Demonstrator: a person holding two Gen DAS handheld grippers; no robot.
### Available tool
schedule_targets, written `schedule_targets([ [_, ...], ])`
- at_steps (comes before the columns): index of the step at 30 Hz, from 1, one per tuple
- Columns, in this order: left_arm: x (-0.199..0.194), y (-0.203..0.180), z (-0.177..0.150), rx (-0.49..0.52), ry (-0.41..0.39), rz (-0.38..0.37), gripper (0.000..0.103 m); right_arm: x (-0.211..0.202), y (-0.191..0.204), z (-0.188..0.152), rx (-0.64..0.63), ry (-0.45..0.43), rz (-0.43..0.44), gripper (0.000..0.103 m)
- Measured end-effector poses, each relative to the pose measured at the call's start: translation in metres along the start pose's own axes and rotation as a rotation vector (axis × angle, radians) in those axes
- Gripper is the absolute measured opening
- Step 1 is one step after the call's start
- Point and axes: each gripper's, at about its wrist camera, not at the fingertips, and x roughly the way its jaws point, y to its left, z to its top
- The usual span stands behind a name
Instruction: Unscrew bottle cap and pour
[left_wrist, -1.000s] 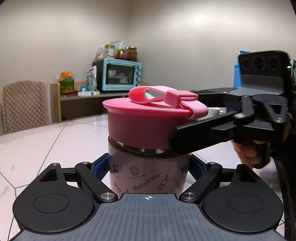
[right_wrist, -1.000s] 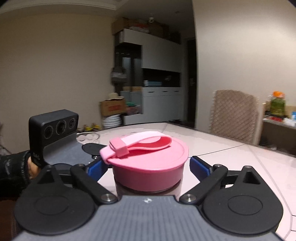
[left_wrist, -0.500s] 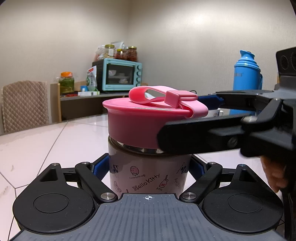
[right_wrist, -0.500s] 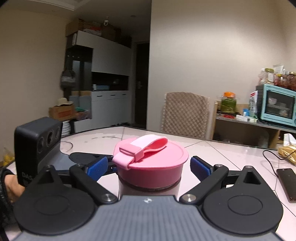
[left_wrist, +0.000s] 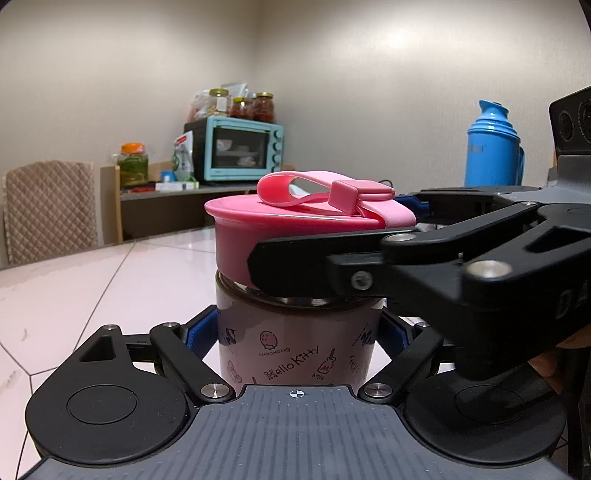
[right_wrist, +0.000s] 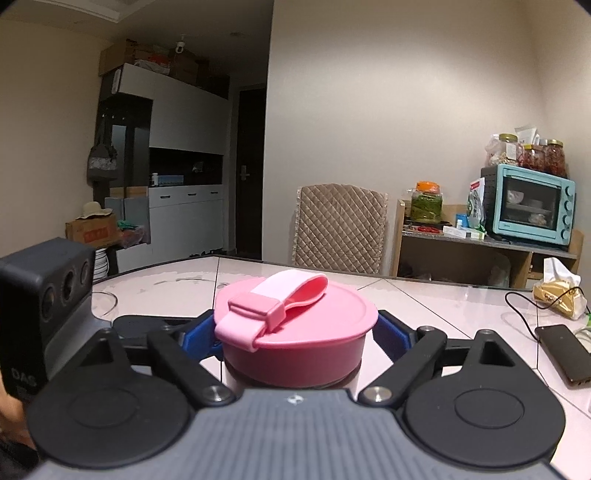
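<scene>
A pink Hello Kitty bottle (left_wrist: 295, 350) stands upright on the white table. Its wide pink cap (left_wrist: 266, 236) carries a looped strap (left_wrist: 317, 192). My left gripper (left_wrist: 299, 332) is shut on the bottle body, blue pads on both sides. My right gripper (right_wrist: 295, 332) is shut on the cap (right_wrist: 295, 343), blue pads pressed on its left and right rim. In the left wrist view the right gripper's black finger (left_wrist: 332, 266) crosses the cap's front from the right. The strap (right_wrist: 273, 299) points left and toward me in the right wrist view.
A blue thermos (left_wrist: 493, 147) stands at the back right. A phone (right_wrist: 561, 349) with a cable and a tissue pack (right_wrist: 559, 291) lie on the table to the right. A chair (right_wrist: 340, 229) and a shelf with a teal oven (right_wrist: 528, 203) stand beyond the table.
My right gripper has swung around the bottle with the cap in its grip, and the strap has turned with it. The left gripper and bottle body have stayed still.
</scene>
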Motion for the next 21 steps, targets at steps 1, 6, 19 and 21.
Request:
schedule_targets([
  [1,0.0,0.0,0.0,0.0,0.0,0.0,0.09,0.001,0.0,-0.001,0.004,0.0,0.0,0.087],
  [6,0.0,0.0,0.0,0.0,0.0,0.0,0.09,-0.001,0.001,-0.004,0.01,-0.006,-0.001,0.085],
  [19,0.0,0.0,0.0,0.0,0.0,0.0,0.09,0.004,-0.046,-0.001,-0.072,-0.001,0.299,0.085],
  [21,0.0,0.0,0.0,0.0,0.0,0.0,0.09,0.005,-0.055,0.0,-0.082,0.0,0.359,0.085],
])
